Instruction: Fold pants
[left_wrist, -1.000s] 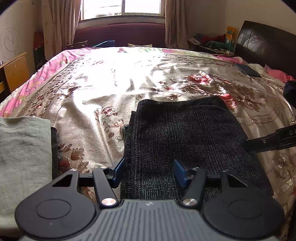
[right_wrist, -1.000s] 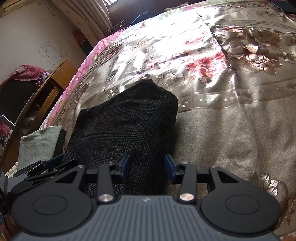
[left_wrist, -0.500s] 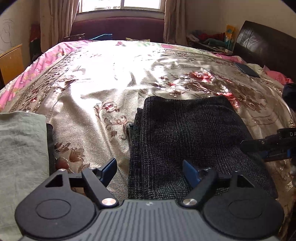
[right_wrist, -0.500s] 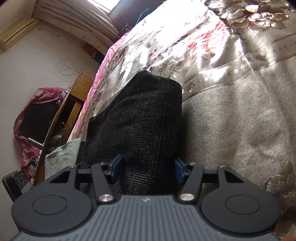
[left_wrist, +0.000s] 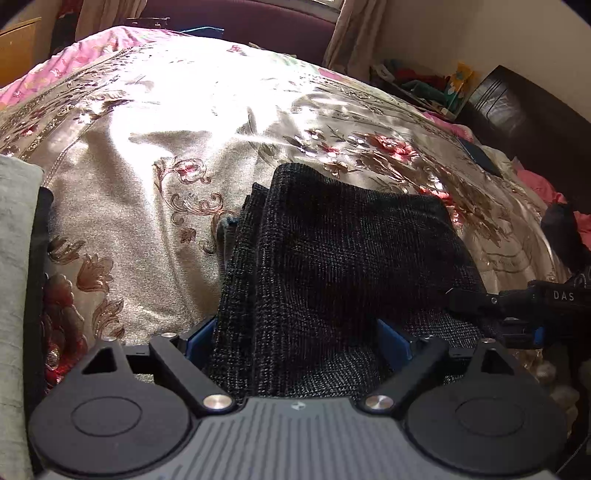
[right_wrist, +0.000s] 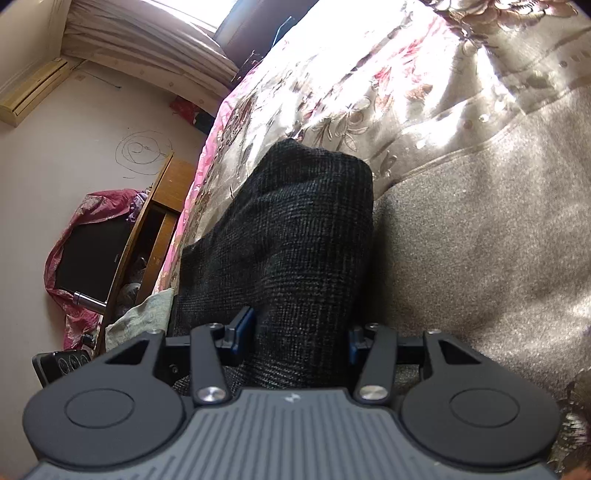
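Both of your grippers sit at the near edge of the dark folded pants (left_wrist: 332, 258) on the floral bedspread (left_wrist: 155, 155). Your left gripper (left_wrist: 295, 341) has its fingers spread wide with a thick bunch of the fabric between them. Your right gripper (right_wrist: 299, 332) is spread too, straddling the pants' near right part; whether its pads actually press the cloth, can't tell. A grey-green cloth (left_wrist: 14, 258) lies off to the left. Farther back there's a dark headboard (left_wrist: 524, 110) on the right.
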